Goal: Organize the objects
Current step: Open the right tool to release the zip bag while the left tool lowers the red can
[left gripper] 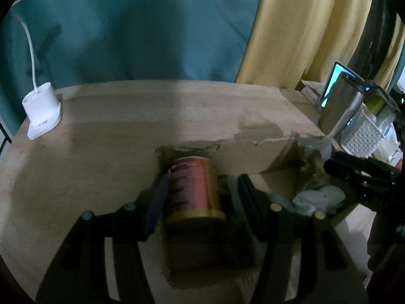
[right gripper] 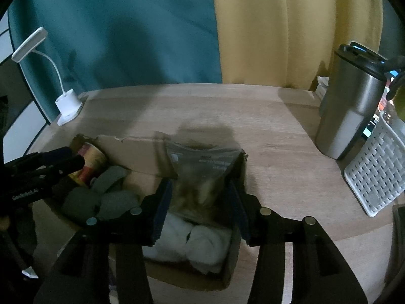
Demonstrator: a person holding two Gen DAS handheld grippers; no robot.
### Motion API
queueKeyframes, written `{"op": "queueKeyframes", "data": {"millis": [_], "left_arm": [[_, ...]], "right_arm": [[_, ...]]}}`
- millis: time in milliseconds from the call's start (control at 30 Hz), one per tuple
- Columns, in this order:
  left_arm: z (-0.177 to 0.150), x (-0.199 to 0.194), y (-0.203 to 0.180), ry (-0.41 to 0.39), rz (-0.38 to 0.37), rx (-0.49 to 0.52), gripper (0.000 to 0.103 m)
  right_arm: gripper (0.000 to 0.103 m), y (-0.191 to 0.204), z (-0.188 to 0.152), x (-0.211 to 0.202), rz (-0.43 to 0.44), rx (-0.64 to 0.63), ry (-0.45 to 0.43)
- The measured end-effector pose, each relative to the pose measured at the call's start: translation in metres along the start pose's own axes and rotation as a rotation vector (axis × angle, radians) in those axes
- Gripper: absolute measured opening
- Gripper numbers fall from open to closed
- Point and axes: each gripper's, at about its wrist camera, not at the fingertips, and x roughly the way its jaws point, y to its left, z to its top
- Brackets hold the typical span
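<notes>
An open cardboard box (left gripper: 240, 154) sits on the wooden table. A red and gold can (left gripper: 195, 185) stands in its left corner, between the fingers of my left gripper (left gripper: 203, 178). The left pad lies along the can and a dark gap shows at the right pad, so this gripper is open. In the right wrist view a clear snack bag (right gripper: 202, 177) stands upright in the box (right gripper: 141, 152) between the pads of my right gripper (right gripper: 200, 185), which is open beside the bag's edges. Grey rolled cloths (right gripper: 101, 197) and a white cloth (right gripper: 197, 240) lie in the box.
A white lamp base (right gripper: 67, 103) stands at the table's back left. At the right are a steel tumbler (right gripper: 349, 111), a white lattice basket (right gripper: 374, 174) and a lit phone screen (left gripper: 331, 86). Teal and yellow curtains hang behind the table.
</notes>
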Motion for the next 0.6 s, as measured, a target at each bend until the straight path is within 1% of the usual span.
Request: {"op": "queueKeyframes", "data": {"millis": [33, 67, 167, 300, 367, 433, 533, 600], "left_arm": [[0.0, -0.004, 0.001, -0.01, -0.006, -0.005, 0.061], [0.001, -0.007, 0.001, -0.018, -0.01, -0.008, 0.066], [0.002, -0.015, 0.005, -0.044, -0.011, -0.012, 0.074], [0.001, -0.011, 0.014, -0.031, 0.039, -0.022, 0.075], [0.0, -0.007, 0.019, -0.021, 0.061, -0.028, 0.075], [-0.002, 0.002, 0.024, 0.008, 0.084, -0.028, 0.075], [-0.005, 0.007, 0.028, 0.025, 0.08, -0.026, 0.075], [-0.004, 0.008, 0.029, 0.023, 0.071, -0.031, 0.075]], "right_arm": [[0.051, 0.0, 0.0, -0.001, 0.0, 0.002, -0.003], [0.052, -0.001, 0.0, -0.003, 0.0, 0.004, -0.008], [0.054, -0.001, 0.001, -0.007, 0.0, 0.009, -0.017], [0.06, 0.0, 0.0, -0.011, 0.001, 0.011, -0.027], [0.069, 0.001, -0.001, -0.014, -0.004, 0.007, -0.032], [0.069, 0.002, -0.001, -0.016, -0.007, 0.008, -0.037], [0.069, 0.0, -0.003, -0.019, -0.022, 0.014, -0.039], [0.069, -0.001, -0.004, -0.02, -0.029, 0.02, -0.04]]}}
